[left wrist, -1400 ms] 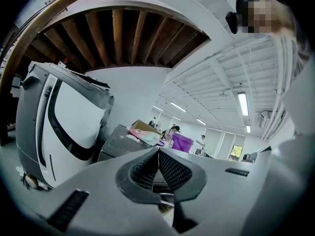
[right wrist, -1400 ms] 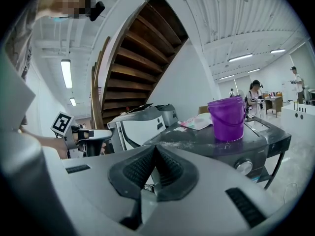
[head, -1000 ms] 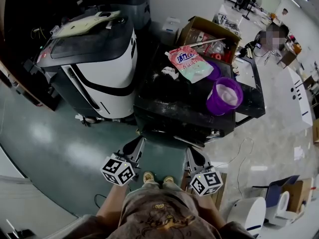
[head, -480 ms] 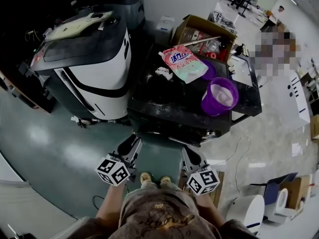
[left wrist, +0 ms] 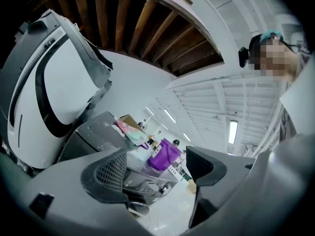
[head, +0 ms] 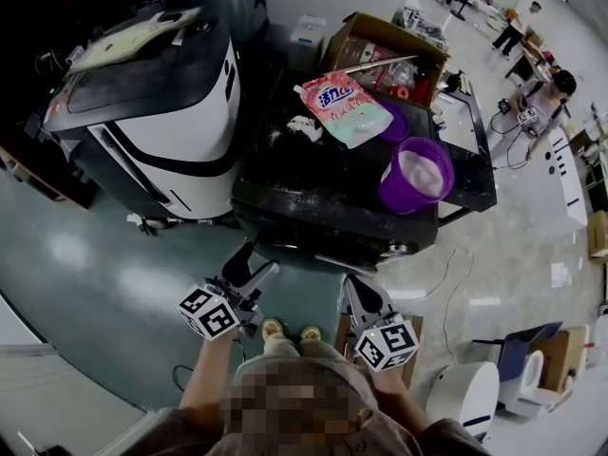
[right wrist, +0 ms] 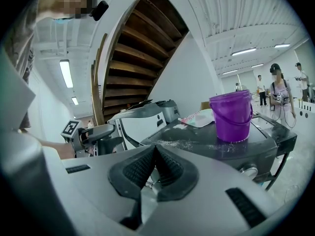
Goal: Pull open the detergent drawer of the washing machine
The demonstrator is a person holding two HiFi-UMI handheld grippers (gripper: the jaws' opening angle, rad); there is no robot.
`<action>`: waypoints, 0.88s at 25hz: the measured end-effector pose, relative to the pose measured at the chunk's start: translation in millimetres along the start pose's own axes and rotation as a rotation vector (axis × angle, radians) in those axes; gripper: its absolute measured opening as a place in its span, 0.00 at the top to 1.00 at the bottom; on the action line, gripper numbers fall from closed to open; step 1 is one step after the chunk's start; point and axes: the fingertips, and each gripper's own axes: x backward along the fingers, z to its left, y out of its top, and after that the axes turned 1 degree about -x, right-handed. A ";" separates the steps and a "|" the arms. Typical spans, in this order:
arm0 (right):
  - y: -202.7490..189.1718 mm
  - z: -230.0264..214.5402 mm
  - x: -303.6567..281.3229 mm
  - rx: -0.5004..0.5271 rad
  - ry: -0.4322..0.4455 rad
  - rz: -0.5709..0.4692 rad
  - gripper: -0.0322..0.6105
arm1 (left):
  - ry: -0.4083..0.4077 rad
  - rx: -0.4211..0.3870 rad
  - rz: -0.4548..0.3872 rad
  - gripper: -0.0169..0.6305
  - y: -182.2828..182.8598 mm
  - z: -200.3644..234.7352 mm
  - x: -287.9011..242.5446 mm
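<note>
The washing machine [head: 313,193] is a black box with a dusty top, right in front of me. Its front face [head: 328,247] is seen edge-on, and I cannot make out the detergent drawer. My left gripper [head: 255,262] hangs level before the machine's left front corner. Its jaws are opening, with nothing between them. In the left gripper view the left gripper [left wrist: 155,166] frames the machine's front [left wrist: 140,181] at a distance. My right gripper [head: 356,291] is shut and empty near the right front. The right gripper [right wrist: 155,152] shows both pads pressed together.
A purple bucket [head: 416,174] and a pink detergent pouch [head: 347,107] sit on the machine's top. A white and black machine [head: 171,112] stands close on the left. Behind is an open cardboard box [head: 380,50]. A person [head: 546,98] stands far right.
The left gripper's jaws have gone from shut to spread wide, and it has shifted slightly and rolled. The right gripper stays shut in the same place.
</note>
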 end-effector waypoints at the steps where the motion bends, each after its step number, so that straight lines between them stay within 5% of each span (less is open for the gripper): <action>1: -1.3 -0.9 -0.4 -0.001 -0.001 0.004 0.95 | -0.012 0.011 -0.005 0.39 -2.0 1.9 -2.2; 13: -6.7 -5.1 -10.5 0.006 -0.001 0.048 0.95 | -0.017 0.232 -0.033 0.38 -36.7 62.3 -25.1; 22: -17.7 -19.6 -6.1 0.010 -0.037 0.093 0.95 | 0.000 0.328 -0.034 0.38 -72.2 118.6 -47.8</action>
